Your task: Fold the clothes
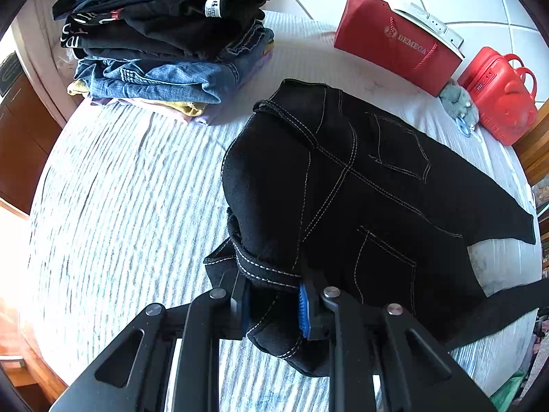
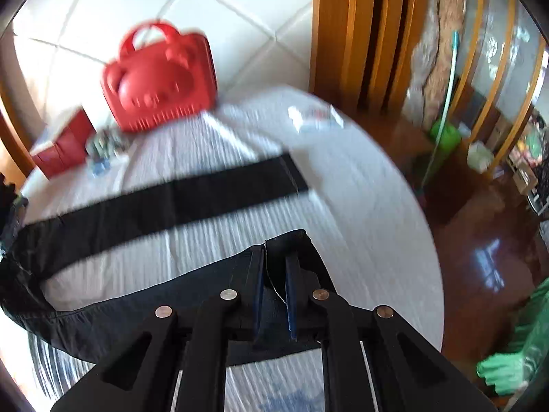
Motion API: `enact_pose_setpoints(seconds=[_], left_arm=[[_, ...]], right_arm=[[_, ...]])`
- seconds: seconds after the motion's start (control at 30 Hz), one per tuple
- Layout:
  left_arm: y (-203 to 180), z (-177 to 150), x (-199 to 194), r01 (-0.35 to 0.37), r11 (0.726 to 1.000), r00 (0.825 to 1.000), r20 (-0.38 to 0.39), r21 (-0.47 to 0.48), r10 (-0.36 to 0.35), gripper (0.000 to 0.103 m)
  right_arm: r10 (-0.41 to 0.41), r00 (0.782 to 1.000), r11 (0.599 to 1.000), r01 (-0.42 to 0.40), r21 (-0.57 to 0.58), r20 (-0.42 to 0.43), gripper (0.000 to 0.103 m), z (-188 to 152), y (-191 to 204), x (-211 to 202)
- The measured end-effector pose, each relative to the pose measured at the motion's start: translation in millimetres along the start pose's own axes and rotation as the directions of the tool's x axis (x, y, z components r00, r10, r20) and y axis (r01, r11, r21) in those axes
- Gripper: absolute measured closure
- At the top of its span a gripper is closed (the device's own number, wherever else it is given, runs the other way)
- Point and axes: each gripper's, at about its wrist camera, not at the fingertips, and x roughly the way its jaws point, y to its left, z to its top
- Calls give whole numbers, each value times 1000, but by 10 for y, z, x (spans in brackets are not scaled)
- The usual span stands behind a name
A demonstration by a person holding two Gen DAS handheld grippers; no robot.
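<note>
Black trousers [image 1: 360, 185] with white stitching lie seat up on the white ribbed bed [image 1: 120, 189]. My left gripper [image 1: 274, 305] is shut on the bunched waistband at the near edge, blue pads pressing the cloth. In the right wrist view, my right gripper [image 2: 274, 295] is shut on the hem of one trouser leg [image 2: 291, 243], lifted a little off the sheet. The other leg [image 2: 178, 202] lies flat as a black strip across the bed. That view is motion-blurred.
A stack of folded clothes [image 1: 164, 41], dark tops over blue jeans, sits at the bed's far left. A red paper bag [image 1: 398, 41], a grey plush toy [image 1: 458, 101] and a red plastic case [image 1: 497, 96] stand along the padded headboard. Wooden floor [image 2: 480, 223] lies beyond the bed's right edge.
</note>
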Motion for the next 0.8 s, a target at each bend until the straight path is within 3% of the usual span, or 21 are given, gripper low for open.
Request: enact_pose_setpoints(seconds=[0.07, 0.13, 0.2, 0.23, 0.3, 0.33, 0.4, 0.53, 0.67, 0.8], left_arm=[[18, -44, -6, 14, 1000, 1000, -1, 0, -14, 83], [10, -53, 26, 15, 1000, 1000, -10, 5, -15, 83], [-4, -57, 62, 13, 1000, 1000, -21, 12, -13, 83], [-11, -58, 81, 12, 1000, 1000, -26, 15, -12, 82], [-24, -62, 118, 10, 1000, 999, -37, 21, -10, 82], [-31, -63, 136, 10, 1000, 999, -42, 24, -9, 81], [-44, -67, 173, 8, 999, 999, -53, 31, -6, 81], [-71, -73, 246, 5, 999, 997, -74, 43, -2, 79], [-103, -25, 235, 2, 999, 997, -83, 39, 1, 78], [-149, 26, 206, -4, 999, 996, -85, 41, 8, 77]], right_arm=[[7, 993, 1000, -9, 16, 116, 92, 16, -104, -402], [5, 996, 997, -12, 78, 86, 89, -277, -338, -492], [-72, 996, 990, 78, 119, -57, 86, -725, -545, -340], [-91, 984, 982, 114, 148, -152, 84, -951, -652, -220], [-78, 959, 960, 147, 241, -274, 83, -1352, -890, -46], [-68, 955, 952, 148, 266, -289, 83, -1441, -932, -30], [-50, 954, 940, 145, 308, -297, 83, -1569, -980, -27], [-28, 955, 922, 138, 361, -295, 47, -1659, -1025, 22], [16, 957, 918, 101, 383, -290, 47, -1676, -1031, 220], [19, 945, 916, 114, 384, -327, 47, -1649, -929, 531]])
